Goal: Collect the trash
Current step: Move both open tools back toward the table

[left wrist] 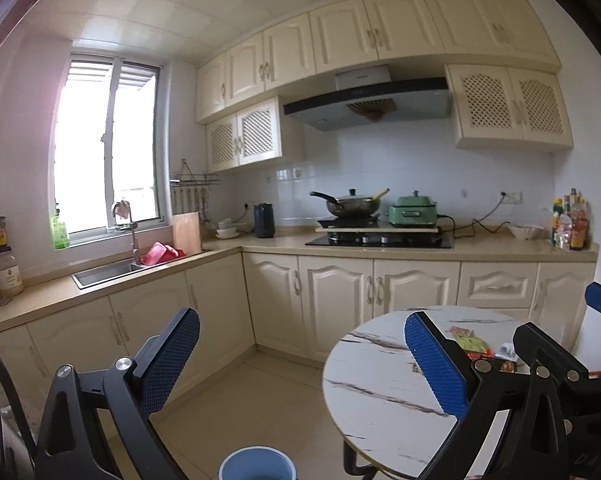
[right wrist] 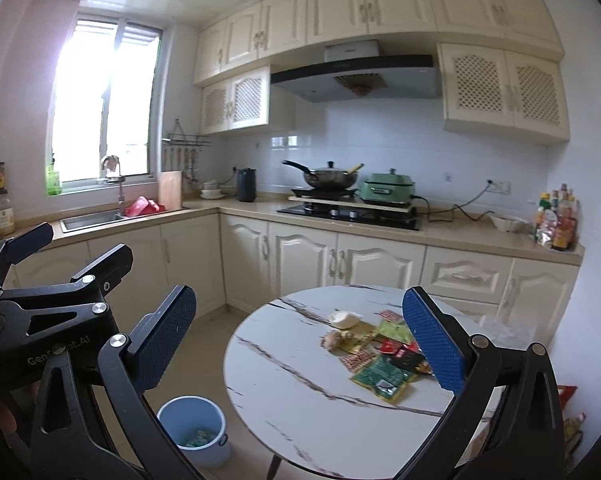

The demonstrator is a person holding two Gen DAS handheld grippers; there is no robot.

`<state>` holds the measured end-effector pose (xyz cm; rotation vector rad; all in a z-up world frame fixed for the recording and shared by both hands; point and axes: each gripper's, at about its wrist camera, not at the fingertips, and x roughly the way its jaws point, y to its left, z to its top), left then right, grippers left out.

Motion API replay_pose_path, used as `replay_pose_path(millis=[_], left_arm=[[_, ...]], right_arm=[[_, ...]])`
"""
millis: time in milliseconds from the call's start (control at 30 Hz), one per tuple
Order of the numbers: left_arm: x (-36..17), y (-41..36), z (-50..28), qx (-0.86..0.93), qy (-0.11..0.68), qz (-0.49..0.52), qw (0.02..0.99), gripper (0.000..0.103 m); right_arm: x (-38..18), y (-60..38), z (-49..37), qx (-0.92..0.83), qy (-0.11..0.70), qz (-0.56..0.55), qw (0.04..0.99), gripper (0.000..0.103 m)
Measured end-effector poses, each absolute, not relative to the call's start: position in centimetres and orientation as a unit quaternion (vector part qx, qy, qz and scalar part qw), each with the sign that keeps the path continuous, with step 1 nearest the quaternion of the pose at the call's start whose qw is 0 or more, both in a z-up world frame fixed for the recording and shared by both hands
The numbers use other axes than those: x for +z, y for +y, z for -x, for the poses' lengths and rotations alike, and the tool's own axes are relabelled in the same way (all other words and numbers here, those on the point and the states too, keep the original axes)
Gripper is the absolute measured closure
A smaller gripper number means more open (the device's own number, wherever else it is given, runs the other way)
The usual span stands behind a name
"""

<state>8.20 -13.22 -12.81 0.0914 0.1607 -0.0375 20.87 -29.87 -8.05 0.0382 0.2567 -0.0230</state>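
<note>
Blue-padded fingers fill the bottom of both wrist views, and both pairs stand wide apart with nothing between them.

Farthest left is the left gripper (left wrist: 300,364). It is held up in the air beside the round bench (left wrist: 376,392), tipped a little downward, with empty floor under most of it. Just below it on the floor sits the blue bin (right wrist: 192,428), close to the bench's left side. Some bits of trash already lie in the bottom of it.

Next comes the right gripper (right wrist: 300,344). It hangs over the near edge of the bench and points across the top toward the far side.

Farther right lies the pile of wrappers (right wrist: 384,356), flat on the bench. The pile is ahead of the right gripper and a bit to its right, near the blue pad of its right finger (right wrist: 432,344). It stretches from the white lump (right wrist: 344,319) at the far left down to the green packet (right wrist: 382,378) at the near right.

The right gripper looks nearer to the trash, so it will likely reach forward, down and slightly right. The bin waits low on the left.
</note>
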Motion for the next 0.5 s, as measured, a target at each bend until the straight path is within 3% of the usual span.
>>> replay_pose_path(millis=[267,500], left_arm=[[-12.2,-15.8,-13.0,-0.059,0.114,-0.062,0.990,0.001],[-14.6,-17.5,-21.1,-0.095,0.217,-0.068,0.969,0.001]], right_arm=[[-10.4,-33.8,-22.6,-0.034,0.153,-0.038,0.987,0.000],[-14.7,-39.7,-25.4,-0.067,0.206,-0.082,0.973,0.000]])
